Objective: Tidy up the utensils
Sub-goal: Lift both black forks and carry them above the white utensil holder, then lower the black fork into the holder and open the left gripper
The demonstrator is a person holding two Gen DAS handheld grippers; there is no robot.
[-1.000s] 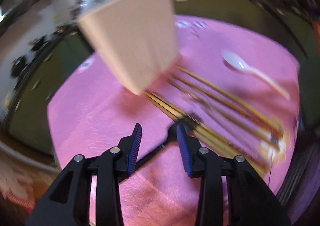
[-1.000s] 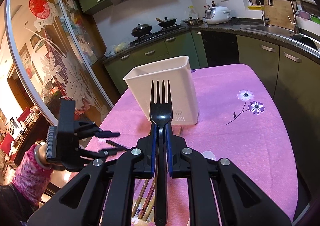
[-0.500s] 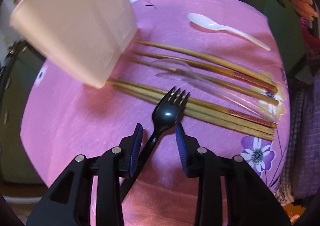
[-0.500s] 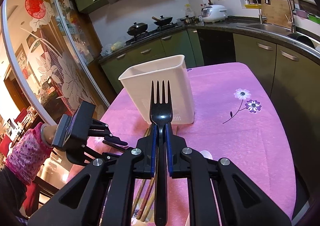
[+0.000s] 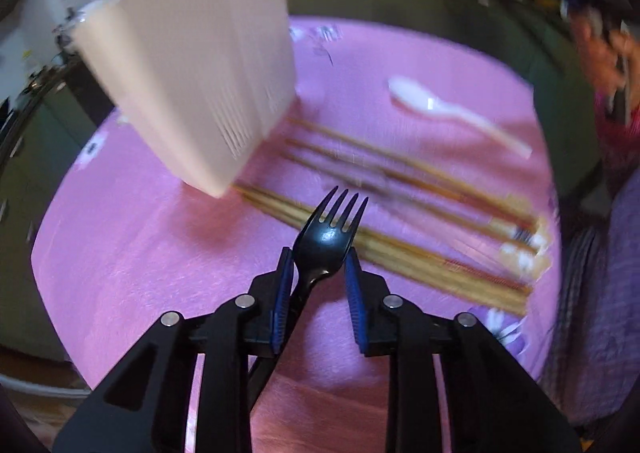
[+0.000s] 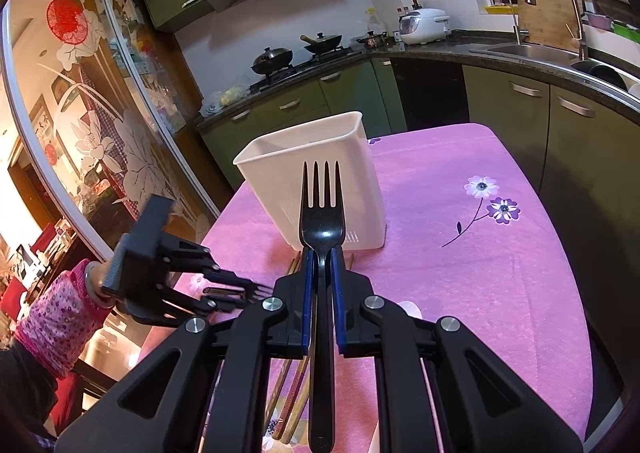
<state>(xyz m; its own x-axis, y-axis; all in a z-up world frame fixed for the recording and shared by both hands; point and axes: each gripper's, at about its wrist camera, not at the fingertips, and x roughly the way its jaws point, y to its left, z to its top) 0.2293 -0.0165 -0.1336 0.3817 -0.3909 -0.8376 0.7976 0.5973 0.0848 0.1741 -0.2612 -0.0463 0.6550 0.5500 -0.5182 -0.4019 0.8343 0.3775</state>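
My right gripper is shut on a black plastic fork, tines up, in front of the cream utensil holder on the pink tablecloth. In the left wrist view a second black fork lies between the fingers of my left gripper, whose jaws stand apart around its neck; the frame is blurred. The holder stands ahead on the left. Wooden chopsticks and a white spoon lie beyond. My left gripper also shows in the right wrist view.
The pink table ends at its right edge near green cabinets. A glass door stands left. More chopsticks lie under my right gripper. A sleeved arm shows at the right of the left wrist view.
My left gripper has moved forward over the second fork, whose head now sits between its fingers, and the jaws have narrowed. My right gripper holds its fork steady, slightly nearer the holder.
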